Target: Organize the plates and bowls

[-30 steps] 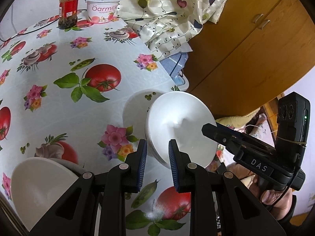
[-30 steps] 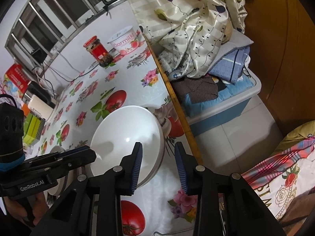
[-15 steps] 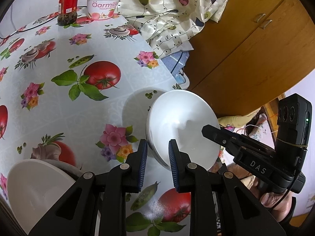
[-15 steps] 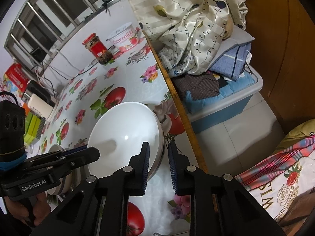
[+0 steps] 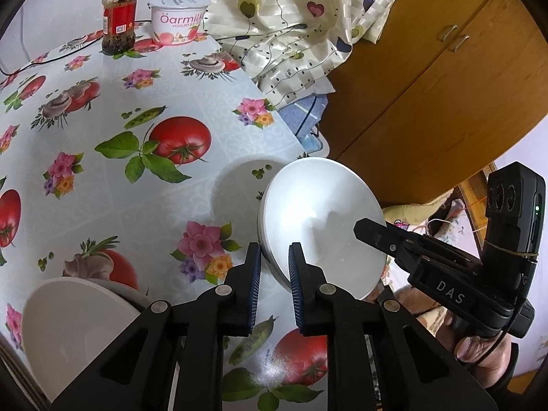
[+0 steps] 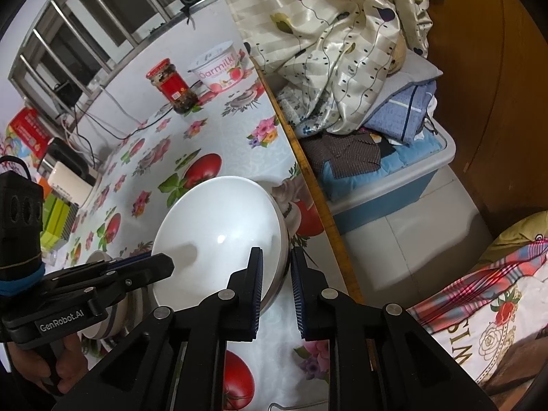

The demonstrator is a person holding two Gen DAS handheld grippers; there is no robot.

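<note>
A white bowl [image 5: 322, 226] is held tilted above the flowered tablecloth [image 5: 137, 130] near the table's right edge. My left gripper [image 5: 274, 267] is shut on its near rim. My right gripper [image 6: 276, 270] is shut on the opposite rim of the same bowl [image 6: 219, 236]; it shows from the side in the left wrist view [image 5: 370, 231]. A second white bowl [image 5: 75, 328] sits on the table at the lower left, under the left gripper's body.
A red-lidded jar [image 5: 120, 17] and a yogurt tub [image 5: 178, 19] stand at the table's far end. A curtain [image 5: 291, 17] hangs past the table's edge. A blue bin of clothes [image 6: 383, 171] stands on the floor beside the table, in front of a wooden cabinet [image 5: 428, 85].
My right gripper has closed onto the bowl's rim. The bowl has lifted and tilted slightly with both grippers on it.
</note>
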